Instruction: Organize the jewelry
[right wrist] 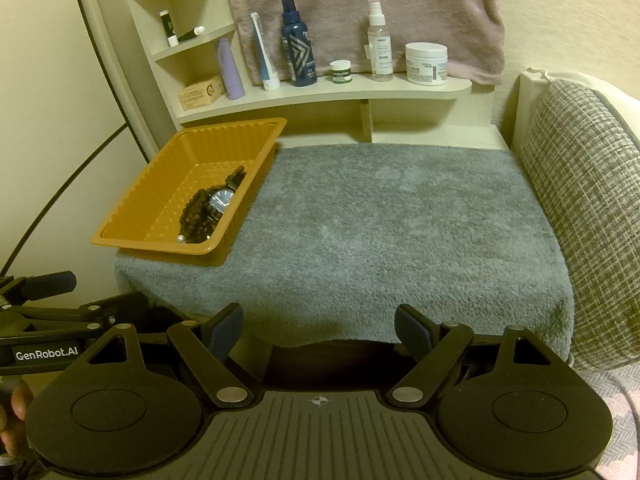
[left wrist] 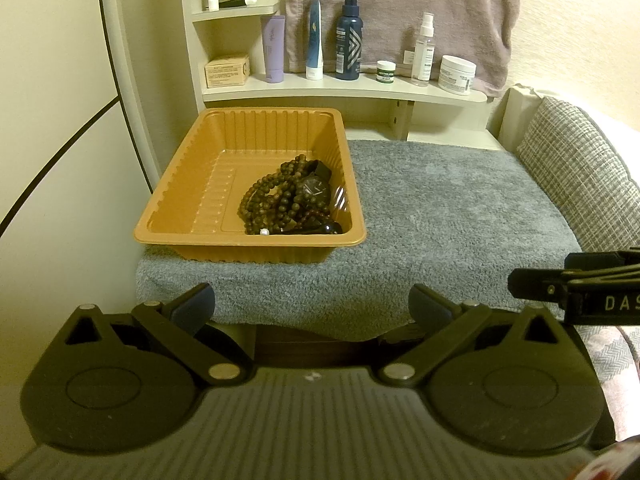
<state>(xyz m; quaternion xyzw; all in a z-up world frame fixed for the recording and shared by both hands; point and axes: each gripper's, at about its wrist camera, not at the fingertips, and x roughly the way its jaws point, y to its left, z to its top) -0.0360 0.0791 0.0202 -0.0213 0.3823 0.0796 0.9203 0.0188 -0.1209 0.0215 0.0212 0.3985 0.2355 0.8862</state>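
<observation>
An orange plastic tray [left wrist: 180,204] sits on the left side of a grey towel [left wrist: 440,208]. In its right half lie brown bead strands [left wrist: 272,200] and a black wristwatch [left wrist: 314,189]. The tray [right wrist: 132,208], beads [right wrist: 196,216] and watch [right wrist: 220,200] also show in the right wrist view. My left gripper [left wrist: 312,308] is open and empty, held back from the towel's front edge. My right gripper [right wrist: 319,328] is open and empty, also at the front edge. Each gripper appears at the side of the other's view.
A shelf [left wrist: 344,88] behind the towel holds bottles, tubes and jars, with a pink towel [left wrist: 400,12] hanging behind. A checked cushion [right wrist: 584,200] borders the right side. A cream wall panel stands at the left. The grey towel [right wrist: 380,232] covers the stand.
</observation>
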